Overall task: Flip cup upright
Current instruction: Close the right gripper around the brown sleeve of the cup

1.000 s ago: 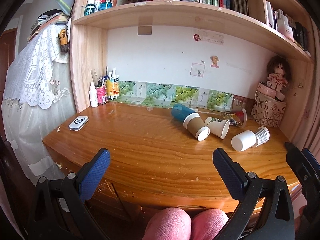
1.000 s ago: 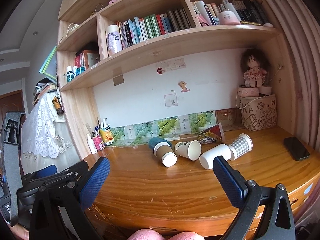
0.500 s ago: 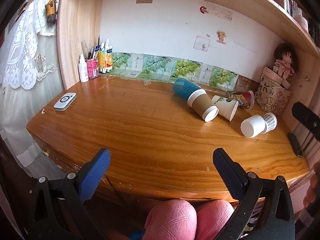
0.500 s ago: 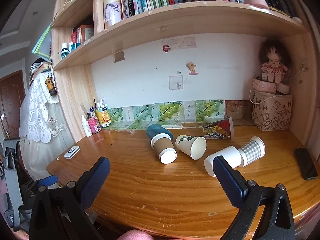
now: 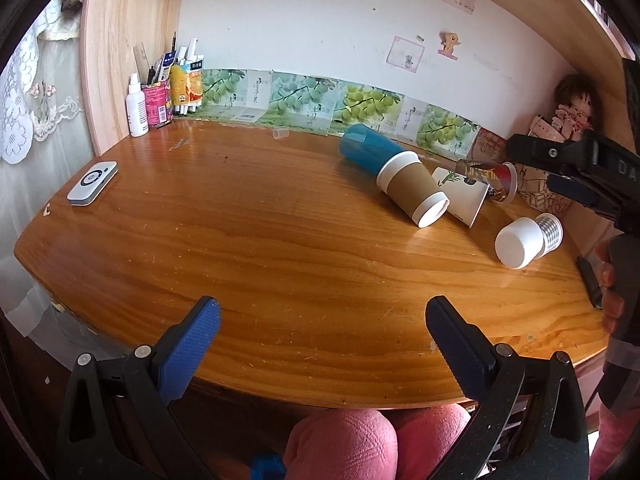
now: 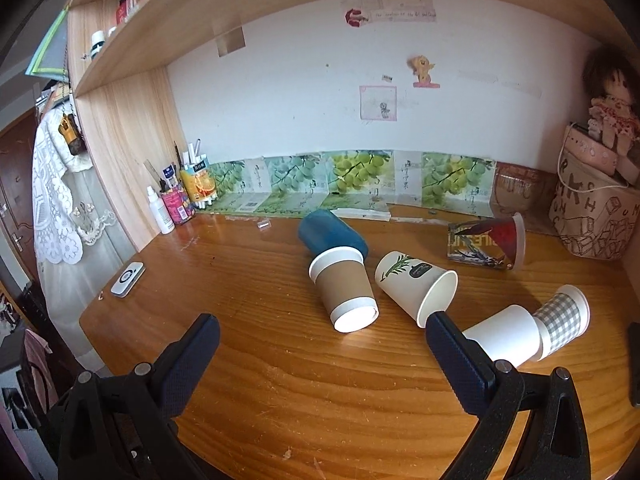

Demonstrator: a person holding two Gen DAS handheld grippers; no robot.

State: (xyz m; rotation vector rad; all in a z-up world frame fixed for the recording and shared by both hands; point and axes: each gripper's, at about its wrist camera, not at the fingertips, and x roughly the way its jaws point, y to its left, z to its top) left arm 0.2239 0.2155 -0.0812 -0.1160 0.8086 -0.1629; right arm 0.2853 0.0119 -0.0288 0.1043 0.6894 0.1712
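Right gripper (image 6: 320,344) spread wide, empty, near brown cup (image 6: 345,285); best straddling its sleeve mid-body before tipping upright.

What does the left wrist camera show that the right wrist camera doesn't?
Only the left wrist view shows the right claw from outside, reaching in near the doll, plus the hand holding it. Only the right wrist view shows the upper shelf with books and bottles, and a dark door. Both show the desk, the brown-sleeved cup lying on its side, and the white remote.
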